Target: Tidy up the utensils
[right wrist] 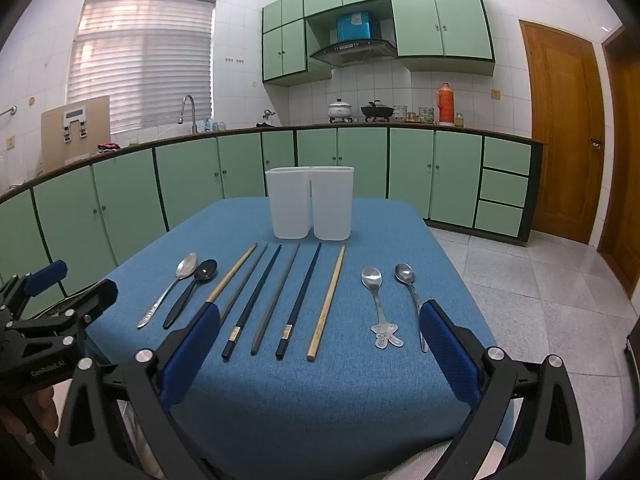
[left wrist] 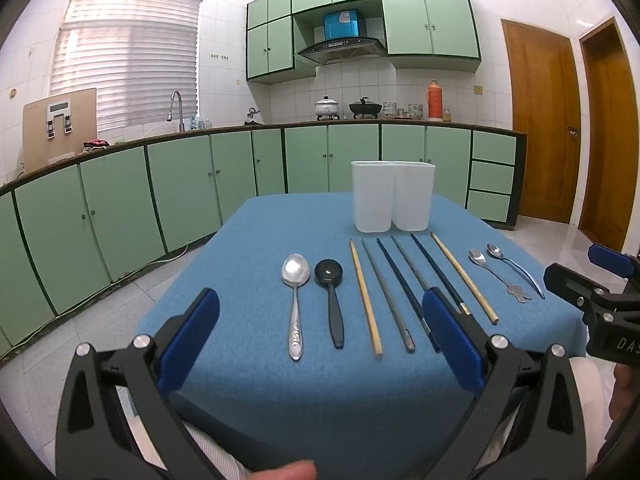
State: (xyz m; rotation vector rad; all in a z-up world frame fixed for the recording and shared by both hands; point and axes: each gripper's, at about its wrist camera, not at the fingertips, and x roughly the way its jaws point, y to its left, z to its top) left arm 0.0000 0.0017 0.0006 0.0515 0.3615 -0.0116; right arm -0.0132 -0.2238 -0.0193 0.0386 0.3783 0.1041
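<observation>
A row of utensils lies on the blue-clothed table (left wrist: 256,272) (right wrist: 360,400). From the left: a large silver spoon (left wrist: 295,300) (right wrist: 170,288), a black spoon (left wrist: 332,300) (right wrist: 192,292), several chopsticks (left wrist: 400,292) (right wrist: 280,300), a small spoon with a cartoon handle (left wrist: 496,274) (right wrist: 378,304) and a plain small spoon (left wrist: 516,270) (right wrist: 412,300). A white two-compartment holder (left wrist: 392,196) (right wrist: 310,202) stands behind them. My left gripper (left wrist: 320,336) is open above the near edge. My right gripper (right wrist: 318,344) is open too, also above the near edge, and nothing is held.
Green kitchen cabinets and a counter (left wrist: 200,132) with a sink tap, pots and an orange flask run behind the table. Wooden doors (left wrist: 540,120) stand at the right. Tiled floor surrounds the table.
</observation>
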